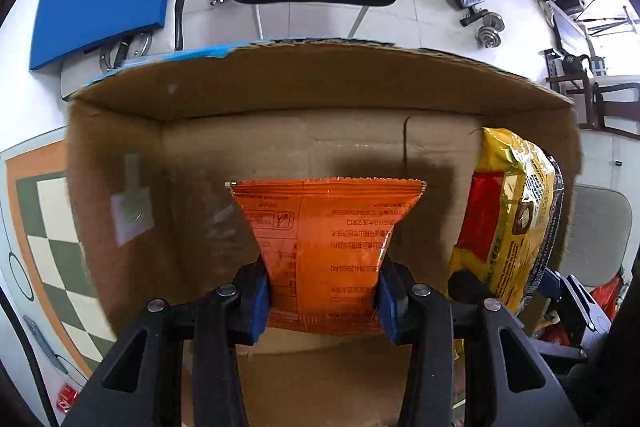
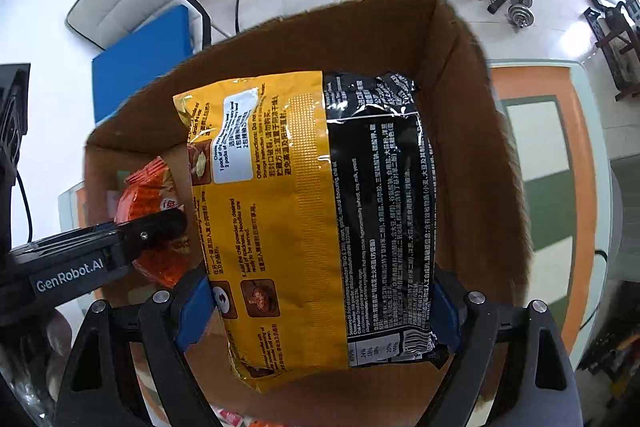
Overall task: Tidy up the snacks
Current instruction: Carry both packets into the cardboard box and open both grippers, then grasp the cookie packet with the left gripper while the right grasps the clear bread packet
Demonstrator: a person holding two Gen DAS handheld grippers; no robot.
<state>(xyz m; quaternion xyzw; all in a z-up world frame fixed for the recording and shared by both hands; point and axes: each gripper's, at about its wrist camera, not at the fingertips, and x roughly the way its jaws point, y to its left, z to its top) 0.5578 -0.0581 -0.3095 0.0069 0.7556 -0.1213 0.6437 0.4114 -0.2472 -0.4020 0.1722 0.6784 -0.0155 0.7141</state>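
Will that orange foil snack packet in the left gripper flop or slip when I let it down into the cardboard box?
The orange foil snack packet pinches to a waist between the left gripper pads, so probably soft and light. Its glossy film may be slippery. Its free top stands flared, so it likely won't droop much.

You're working inside the cardboard box [image 1: 280, 143]; its walls are hemming you in left, far and right. The yellow noodle pack [image 1: 508, 219] is taking up the right side, w/ the orange packet [image 1: 324, 247] sitting mid-box. Bare floor is showing btwn the orange packet & the left wall.
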